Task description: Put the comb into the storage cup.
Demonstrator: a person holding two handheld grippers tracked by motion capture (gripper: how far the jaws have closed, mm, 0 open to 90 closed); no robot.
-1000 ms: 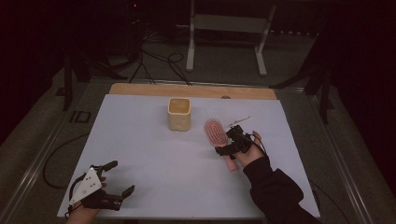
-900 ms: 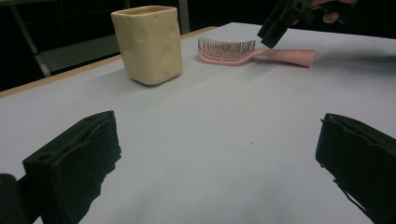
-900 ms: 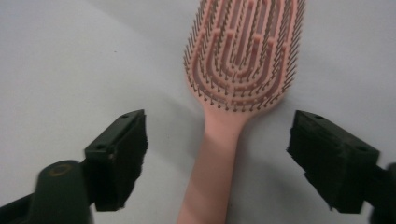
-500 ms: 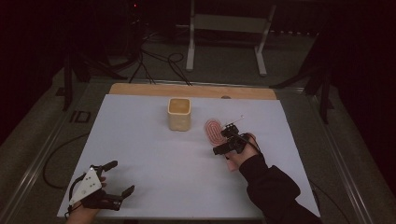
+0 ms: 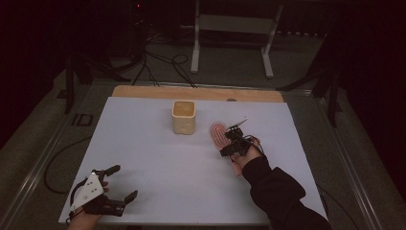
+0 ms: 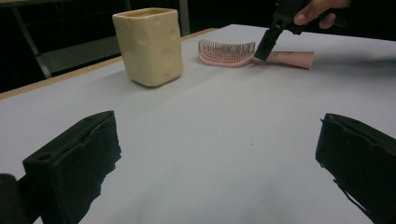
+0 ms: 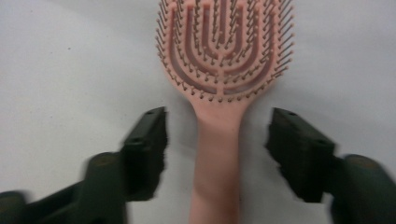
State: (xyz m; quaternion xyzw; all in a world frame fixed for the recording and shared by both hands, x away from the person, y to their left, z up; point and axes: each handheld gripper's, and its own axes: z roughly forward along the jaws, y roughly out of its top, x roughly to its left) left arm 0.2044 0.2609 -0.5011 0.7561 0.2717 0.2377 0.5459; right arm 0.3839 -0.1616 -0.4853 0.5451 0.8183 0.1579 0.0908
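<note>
1. Right gripper (image 5: 230,139): since the earliest frame it had come down a little over the brush handle, and its tilt changed. Its jaws had just been closing from their widest. In the right gripper view the gripper (image 7: 217,149) stood with a jaw on each side of the handle and bare table showing in both gaps, so the pads did not yet press; the handle lay between them, ungripped.
2. Brush (image 5: 219,134): pink, lay flat on the white table (image 5: 153,158), bristles up, just right of the cup, in the same spot as in both earlier frames.
3. Cup (image 5: 184,116): cream, upright, near the far middle of the table; unmoved.
4. Left gripper (image 5: 115,184): rested at the near left corner, well apart from cup and brush, jaws spread wide with nothing between them; same place as before.
5. Right gripper view gave what the high view could not: the brush (image 7: 219,93) had curved open slots in its head, bristles in rows, and its handle ran down the middle between the jaws.
6. Left gripper view gave a low side look: the cup (image 6: 148,45) had a dimpled wall, the brush (image 6: 243,53) lay beyond it, and the other gripper's black jaw tip came down onto it near where head met handle, a hand (image 6: 317,9) above it.
</note>
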